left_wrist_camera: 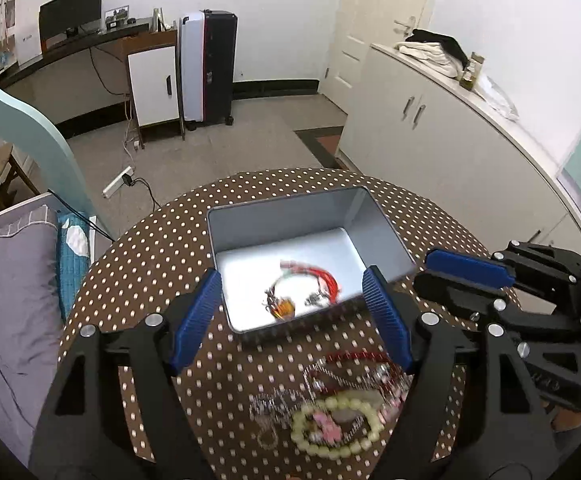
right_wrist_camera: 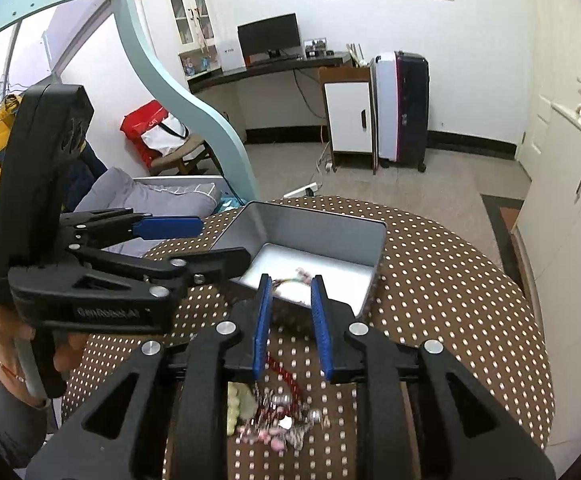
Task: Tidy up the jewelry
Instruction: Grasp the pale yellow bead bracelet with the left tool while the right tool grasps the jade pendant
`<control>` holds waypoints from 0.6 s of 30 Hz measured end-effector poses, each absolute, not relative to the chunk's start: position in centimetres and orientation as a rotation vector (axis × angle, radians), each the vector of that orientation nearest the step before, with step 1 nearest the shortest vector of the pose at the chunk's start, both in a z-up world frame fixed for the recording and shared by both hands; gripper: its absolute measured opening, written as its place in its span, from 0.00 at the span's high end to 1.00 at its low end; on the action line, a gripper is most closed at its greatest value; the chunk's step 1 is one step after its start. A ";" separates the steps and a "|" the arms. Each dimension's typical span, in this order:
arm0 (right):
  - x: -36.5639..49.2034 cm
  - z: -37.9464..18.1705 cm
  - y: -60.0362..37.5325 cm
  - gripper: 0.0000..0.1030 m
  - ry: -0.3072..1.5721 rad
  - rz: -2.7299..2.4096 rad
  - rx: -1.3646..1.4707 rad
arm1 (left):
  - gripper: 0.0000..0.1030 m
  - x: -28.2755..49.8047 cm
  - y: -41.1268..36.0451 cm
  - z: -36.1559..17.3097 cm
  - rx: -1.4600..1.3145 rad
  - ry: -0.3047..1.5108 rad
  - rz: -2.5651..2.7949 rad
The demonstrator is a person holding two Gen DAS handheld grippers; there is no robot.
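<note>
Tabletop (left_wrist_camera: 162, 248): round, brown cloth with white polka dots, carrying everything here.
Tin box (left_wrist_camera: 378, 220): silver, rectangular, lid off, sitting mid-tabletop; in the right wrist view (right_wrist_camera: 314, 224) its near rim sits just past the right tool's tips.
Left tool (left_wrist_camera: 290, 312): blue pads spread wide, released, gripping nothing, hovering over the tin's near edge.
Right tool (right_wrist_camera: 290, 308): pads parted, narrower gap, nothing between them; also seen from the left wrist (left_wrist_camera: 466, 280) beside the tin's right corner.
Jewelry pile (left_wrist_camera: 330, 404): on the cloth, just in front of the tin; blurred tangle of pale green bead bracelet (left_wrist_camera: 302, 436), dark red beads, silvery chains, pink bits.
Red bracelet (left_wrist_camera: 314, 276): already lying inside the tin, on its floor, with small charms beside it.
</note>
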State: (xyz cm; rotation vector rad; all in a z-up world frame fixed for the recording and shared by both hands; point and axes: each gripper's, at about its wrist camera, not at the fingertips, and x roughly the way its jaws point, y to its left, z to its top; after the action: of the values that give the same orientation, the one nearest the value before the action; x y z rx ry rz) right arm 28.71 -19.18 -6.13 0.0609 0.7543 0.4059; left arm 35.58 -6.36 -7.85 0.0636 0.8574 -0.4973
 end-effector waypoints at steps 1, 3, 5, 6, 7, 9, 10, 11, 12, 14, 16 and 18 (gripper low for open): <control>28.1 -6.0 -19.4 0.82 0.747 0.404 0.062 | 0.30 34.6 -6.1 -7.5 0.072 0.837 -0.484; 26.8 -6.0 -19.7 0.82 0.737 0.400 0.059 | 0.30 33.1 -5.9 -7.1 0.087 0.808 -0.480; 25.4 -6.2 -20.0 0.82 0.726 0.390 0.052 | 0.30 31.2 -5.7 -6.9 0.098 0.781 -0.474; 24.8 -6.3 -20.1 0.81 0.722 0.384 0.048 | 0.30 30.5 -5.7 -6.8 0.101 0.773 -0.473; 24.0 -6.5 -20.2 0.81 0.718 0.378 0.042 | 0.30 29.4 -5.6 -6.9 0.104 0.759 -0.475; 22.7 -7.0 -20.2 0.78 0.716 0.364 0.025 | 0.30 27.6 -5.7 -7.3 0.117 0.742 -0.471; 22.3 -7.2 -20.2 0.77 0.715 0.358 0.019 | 0.30 26.9 -5.9 -7.5 0.126 0.738 -0.473; 21.5 -7.7 -20.3 0.75 0.718 0.347 0.010 | 0.30 26.2 -6.2 -7.8 0.133 0.735 -0.479; 21.2 -8.0 -20.0 0.75 0.722 0.342 0.008 | 0.30 25.5 -6.4 -8.2 0.140 0.740 -0.484; 20.4 -8.8 -20.1 0.75 0.732 0.336 0.010 | 0.30 24.5 -6.9 -9.3 0.154 0.751 -0.492; 19.7 -9.6 -20.4 0.75 0.744 0.335 0.024 | 0.30 24.0 -7.4 -10.4 0.157 0.774 -0.501; 19.0 -10.6 -20.5 0.73 0.758 0.334 0.040 | 0.30 23.4 -7.8 -11.5 0.154 0.795 -0.517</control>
State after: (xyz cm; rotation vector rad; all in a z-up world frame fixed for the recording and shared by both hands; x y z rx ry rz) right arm 18.98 -20.51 -10.56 0.0397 0.7585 0.3343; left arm 23.39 -7.85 -11.47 0.1544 0.7955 -0.5166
